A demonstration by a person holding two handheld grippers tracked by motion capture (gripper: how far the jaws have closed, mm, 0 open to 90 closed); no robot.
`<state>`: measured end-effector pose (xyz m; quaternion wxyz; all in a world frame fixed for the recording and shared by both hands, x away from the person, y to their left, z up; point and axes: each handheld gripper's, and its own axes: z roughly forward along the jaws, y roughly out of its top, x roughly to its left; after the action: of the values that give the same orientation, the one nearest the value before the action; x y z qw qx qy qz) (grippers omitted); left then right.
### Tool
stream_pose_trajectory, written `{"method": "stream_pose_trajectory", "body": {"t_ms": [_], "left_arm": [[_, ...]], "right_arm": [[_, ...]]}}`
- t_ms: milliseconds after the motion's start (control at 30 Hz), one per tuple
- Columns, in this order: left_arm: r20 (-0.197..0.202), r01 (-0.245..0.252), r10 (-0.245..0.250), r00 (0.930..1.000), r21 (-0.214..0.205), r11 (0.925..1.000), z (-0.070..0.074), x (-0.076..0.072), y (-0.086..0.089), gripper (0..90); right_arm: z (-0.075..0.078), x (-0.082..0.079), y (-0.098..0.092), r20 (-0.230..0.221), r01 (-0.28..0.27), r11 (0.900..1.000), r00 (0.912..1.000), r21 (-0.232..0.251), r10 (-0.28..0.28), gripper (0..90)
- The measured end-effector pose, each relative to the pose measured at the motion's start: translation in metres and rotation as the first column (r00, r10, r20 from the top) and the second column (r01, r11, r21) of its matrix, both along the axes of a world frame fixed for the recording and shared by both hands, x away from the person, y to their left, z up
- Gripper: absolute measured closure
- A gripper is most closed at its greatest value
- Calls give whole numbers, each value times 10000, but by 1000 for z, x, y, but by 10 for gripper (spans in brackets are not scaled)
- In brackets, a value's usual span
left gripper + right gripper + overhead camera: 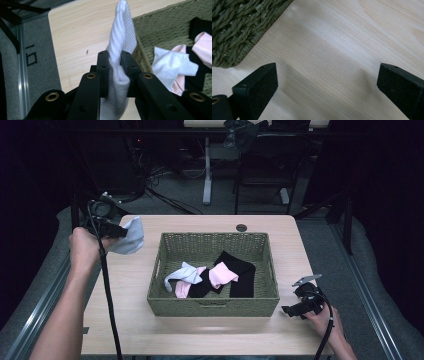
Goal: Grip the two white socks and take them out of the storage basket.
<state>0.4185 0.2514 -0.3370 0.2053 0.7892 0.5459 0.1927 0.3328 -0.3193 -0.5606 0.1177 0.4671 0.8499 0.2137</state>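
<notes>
Left gripper view looks along the left tool [114, 62], clenched on a white sock [121, 45] pinched mid-length between its pads, likely so the fabric hangs free of the surface [80, 32] while it is carried away from the basket [165, 30]. Beyond the tool's right jaw, another white sock [172, 65], pink ones and black ones lie heaped in that basket. The held sock's lower end is cut off below the jaws. Across the basket, the right tool [327, 82] rests released, jaws wide over bare wood, apparently waiting. How many socks lie under the heap is unclear.
</notes>
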Motion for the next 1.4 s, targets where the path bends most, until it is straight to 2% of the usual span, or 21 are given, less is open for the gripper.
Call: {"method": "stream_pose_trajectory", "body": {"t_ms": [233, 300, 333, 367, 467, 500, 567, 733, 967, 1200, 1267, 1400], "left_arm": [[-209, -405, 401, 9990, -164, 9990, -22, 0, 18, 788], [-311, -491, 484, 9983, -230, 9985, -32, 1, 21, 787], [-319, -542, 533, 9981, -301, 9981, -36, 2, 22, 787], [-460, -570, 555, 9974, -326, 9978, -42, 3, 24, 788], [-717, -658, 629, 9954, -396, 9970, -61, 6, 26, 788], [-808, -705, 667, 9945, -454, 9965, -67, 6, 27, 787], [-970, -757, 705, 9928, -516, 9958, -77, 8, 29, 788], [-1173, -1013, 933, 9887, -642, 9928, -99, 11, 35, 788], [-1696, -1251, 1098, 9794, -825, 9887, -136, 13, 41, 787], [-2252, -1505, 1248, 9663, -1007, 9835, -166, 13, 43, 775], [-2532, -1542, 1205, 9599, -1180, 9810, -170, 12, 45, 718], [-2605, -1529, 1125, 9589, -1402, 9782, -160, 7, 46, 459]], "right_arm": [[0, 0, -1, -19, -2, 10000, 10000, -9, 2, 29], [0, 0, -1, -14, 5, 10000, 10000, -88, -6, 29], [-1, -1, 0, 120, 156, 9999, 9998, 66, -157, 29], [0, 0, -1, 16, 42, 10000, 10000, -75, -42, 29], [-2, -1, -1, 111, 169, 9998, 9998, 64, -170, 29], [0, -1, -1, 40, 90, 9999, 10000, -56, -90, 29], [0, -1, -2, -23, 52, 10000, 10000, 12, -52, 29], [0, -1, -2, 1, 56, 10000, 10000, -38, -56, 29], [0, 1, 0, 30, 34, 10000, 10000, -16, -34, 29], [0, 3, 2, -30, -52, 10000, 10000, -6, 52, 29], [0, 4, 4, -12, -125, 9999, 9999, -45, 125, 29], [0, 3, 6, 8, -192, 9998, 9998, -52, 192, 29]]}}
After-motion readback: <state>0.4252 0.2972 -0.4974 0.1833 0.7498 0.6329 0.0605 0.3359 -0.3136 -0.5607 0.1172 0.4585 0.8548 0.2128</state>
